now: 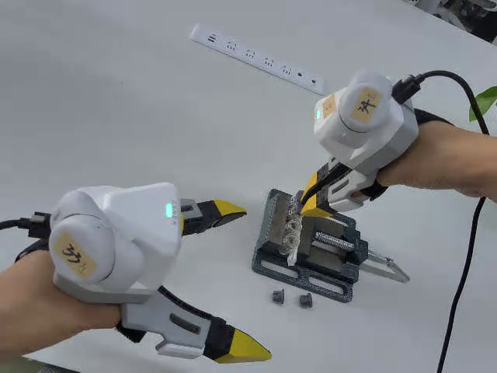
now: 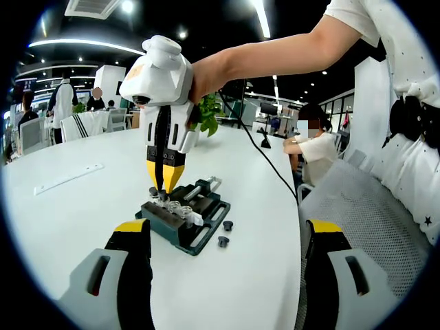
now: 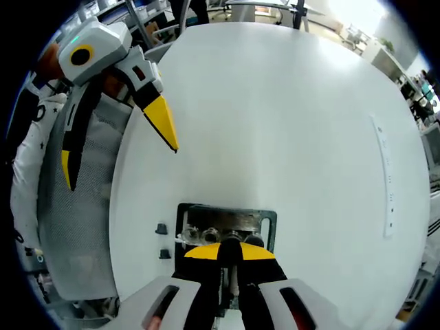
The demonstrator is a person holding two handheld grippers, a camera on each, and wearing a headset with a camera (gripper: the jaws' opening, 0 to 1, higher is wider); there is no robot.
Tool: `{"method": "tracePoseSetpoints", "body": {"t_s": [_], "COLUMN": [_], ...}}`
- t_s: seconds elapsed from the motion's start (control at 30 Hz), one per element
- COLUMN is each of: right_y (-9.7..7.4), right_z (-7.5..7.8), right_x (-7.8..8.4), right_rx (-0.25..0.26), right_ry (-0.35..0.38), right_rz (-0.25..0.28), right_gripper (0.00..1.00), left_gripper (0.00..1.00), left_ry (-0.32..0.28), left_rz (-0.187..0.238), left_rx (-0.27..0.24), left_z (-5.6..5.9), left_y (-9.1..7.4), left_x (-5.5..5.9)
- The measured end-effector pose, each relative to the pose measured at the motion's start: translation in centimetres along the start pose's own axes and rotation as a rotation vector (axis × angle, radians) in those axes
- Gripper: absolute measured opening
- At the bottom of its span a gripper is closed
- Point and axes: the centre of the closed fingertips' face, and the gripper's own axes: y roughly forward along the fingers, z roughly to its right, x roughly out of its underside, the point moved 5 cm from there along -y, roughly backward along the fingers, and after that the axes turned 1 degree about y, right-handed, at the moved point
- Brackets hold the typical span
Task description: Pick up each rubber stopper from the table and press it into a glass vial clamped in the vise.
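"Where's the right gripper (image 1: 308,203)?"
"Centre right, tips pinched together right over the vials (image 1: 293,231) in the vise (image 1: 342,273)."
"And the left gripper (image 1: 245,281)?"
"Lower left, spread wide, holding nothing. Two stoppers (image 1: 278,296) lie on the table (image 1: 116,116) just below the vise."

White power strip (image 1: 256,54) lying flat, leafy green plant (image 2: 206,113), grey mesh chair (image 2: 371,206), seated person (image 2: 317,152) beyond

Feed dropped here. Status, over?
Right claw shut, down at glass vials in vise. Left claw open. Two rubber stoppers on table beside vise. Nothing blocking.
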Motion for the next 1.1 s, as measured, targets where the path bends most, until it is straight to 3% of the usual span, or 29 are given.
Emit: {"method": "tracePoseSetpoints", "body": {"t_s": [0.17, 0.27, 0.5, 0.73, 1.1], "right_y": [-0.02, -0.04, 0.00, -0.04, 0.07], "right_z": [0.02, 0.23, 0.14, 0.15, 0.16], "right_x": [0.05, 0.11, 0.05, 0.14, 0.01], "right_rx": [0.000, -0.024, -0.034, -0.015, -0.011], "right_ry": [0.004, 0.049, 0.051, -0.001, -0.005], "right_rz": [0.003, 0.019, 0.016, 0.001, -0.010], "right_gripper": [0.04, 0.04, 0.02, 0.02, 0.02], "left_gripper": [0.92, 0.92, 0.91, 0.91, 0.91], "left_ry": [0.000, 0.002, 0.003, -0.001, -0.003], "left_rz": [0.001, -0.002, -0.003, 0.000, 0.003], "left_rx": [0.001, 0.003, 0.004, 0.001, -0.003], "left_z": [0.06, 0.04, 0.10, 0.11, -0.06], "left_y": [0.04, 0.04, 0.09, 0.09, 0.08], "left_x": [-0.06, -0.01, -0.14, -0.14, -0.27]}}
